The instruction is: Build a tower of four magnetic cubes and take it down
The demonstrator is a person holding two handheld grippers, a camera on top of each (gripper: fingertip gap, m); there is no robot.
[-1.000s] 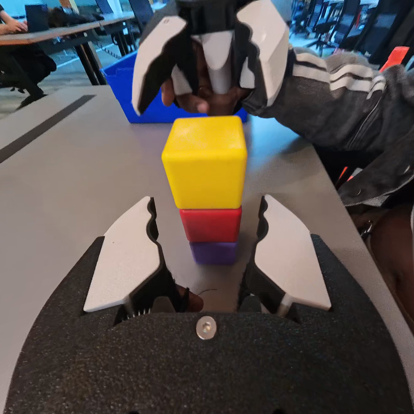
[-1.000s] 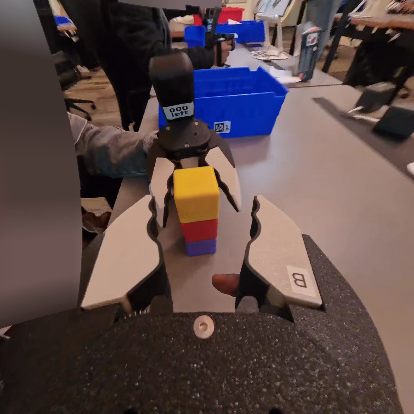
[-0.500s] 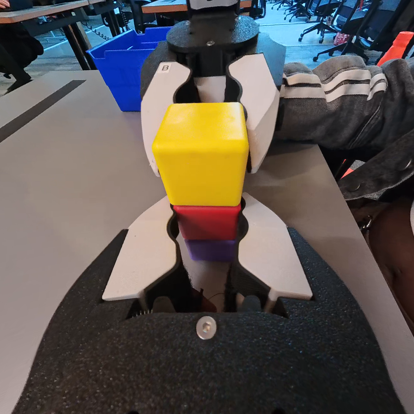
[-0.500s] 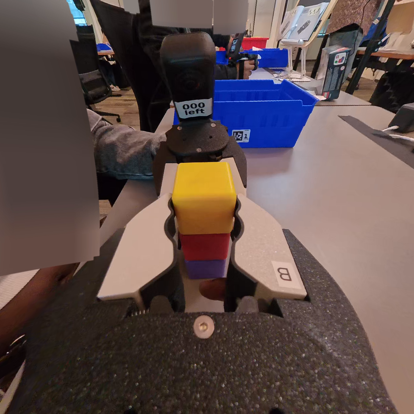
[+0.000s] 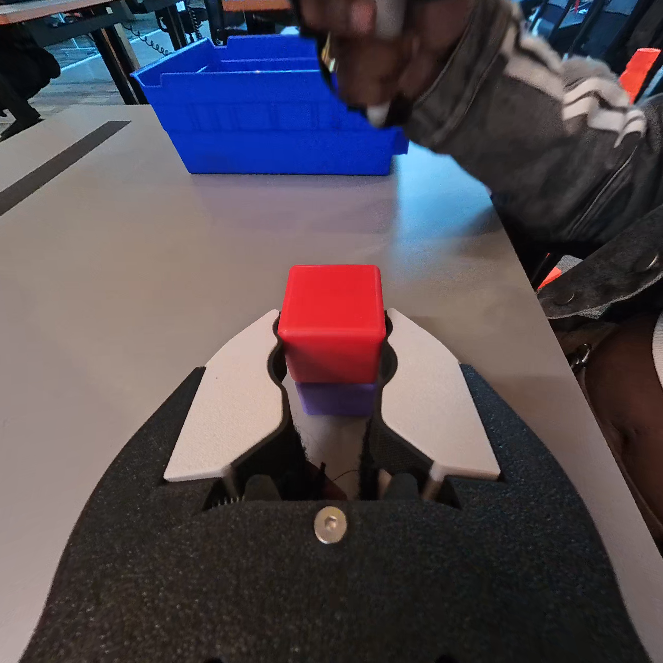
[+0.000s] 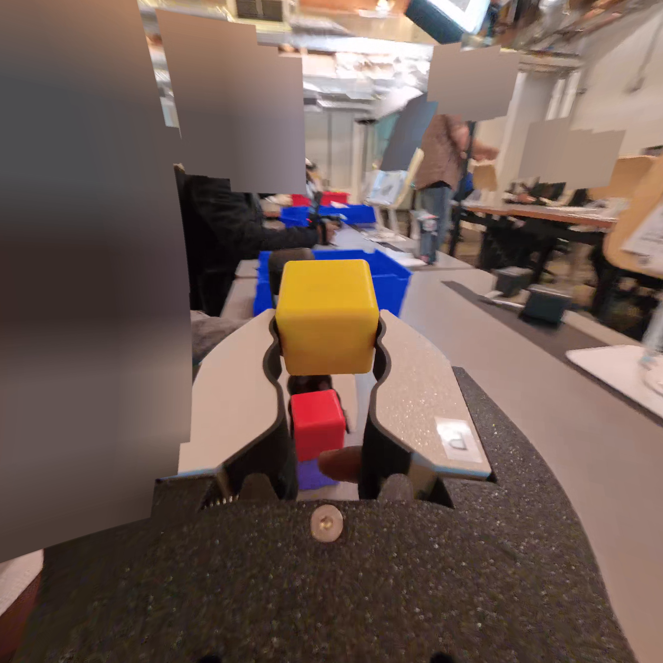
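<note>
Left tool (image 5: 332, 344) clamps the red cube (image 5: 332, 323), both pads pressed to its sides, w/ the purple cube (image 5: 335, 398) directly beneath it on the grey worktop (image 5: 143, 269). Right tool (image 6: 325, 344) grips the yellow cube (image 6: 326, 315) between its pads, lifted clear above the red cube (image 6: 317, 423) and purple cube (image 6: 312, 475), which show lower down thru the gap between its fingers. A blue bin (image 5: 272, 118) sits on the worktop beyond the two-cube stack, well apart from it. At top right of the left wrist view, a blurred hand (image 5: 362, 53) and a dark sleeve w/ pale stripes (image 5: 538, 118) reach over the worktop's right edge. Other desks and people fill the bkgd of the right wrist view.
</note>
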